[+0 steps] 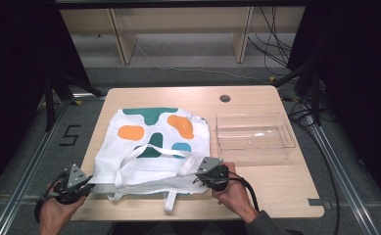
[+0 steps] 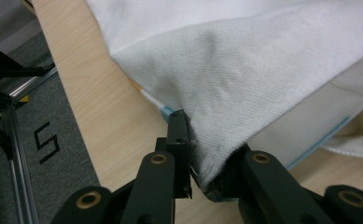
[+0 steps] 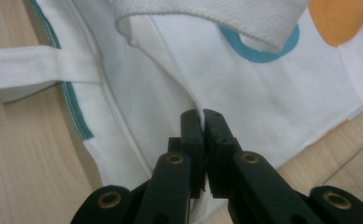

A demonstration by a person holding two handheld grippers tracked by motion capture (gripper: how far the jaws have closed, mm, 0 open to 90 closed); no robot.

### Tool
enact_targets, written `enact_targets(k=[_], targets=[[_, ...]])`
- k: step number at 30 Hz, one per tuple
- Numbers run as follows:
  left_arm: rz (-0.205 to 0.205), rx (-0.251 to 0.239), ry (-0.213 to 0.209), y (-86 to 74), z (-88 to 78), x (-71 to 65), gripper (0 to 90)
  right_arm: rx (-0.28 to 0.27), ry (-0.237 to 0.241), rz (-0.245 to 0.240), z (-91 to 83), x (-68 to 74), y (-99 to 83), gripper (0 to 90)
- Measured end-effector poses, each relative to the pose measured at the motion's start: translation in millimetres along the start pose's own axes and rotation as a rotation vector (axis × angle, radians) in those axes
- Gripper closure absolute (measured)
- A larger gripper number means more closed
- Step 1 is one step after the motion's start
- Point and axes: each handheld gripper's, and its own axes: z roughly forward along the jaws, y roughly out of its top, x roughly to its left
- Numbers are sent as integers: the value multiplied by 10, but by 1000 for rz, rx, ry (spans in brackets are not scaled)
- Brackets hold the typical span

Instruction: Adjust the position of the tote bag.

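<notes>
Right now my left gripper sits at the near left edge of the wooden table, its jaws pinched on a fold of the white tote bag at the bag's near left corner. In the left gripper view the cloth is bunched between my jaws and rises away from them in a tented ridge, with a thin blue seam line showing under the lifted layer.

My right gripper is at the near right corner of the bag, held in my right hand. In the right gripper view its jaws are pressed almost together with a thin layer of white fabric caught between them; a teal-stitched edge and a flat white handle strap lie to the left on the wood.

From the high view, the bag lies spread over the middle left of the table, its printed side up with green, orange and blue patches, and its two straps loop across the near half. One strap end hangs toward the near table edge. A clear plastic tray stands on the right side of the table, just beside the bag and apart from both grippers. A small round grommet sits in the far part of the tabletop.
</notes>
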Motion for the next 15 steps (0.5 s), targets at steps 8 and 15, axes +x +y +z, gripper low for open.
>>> enact_targets(k=[8, 15], targets=[[30, 3, -35, -21, -65, -198, 787, 0, -13, 22, -74, -35, -138, 839], [-11, 23, -24, -43, -47, -148, 537, 49, -27, 51, -18, -1, -227, 633]])
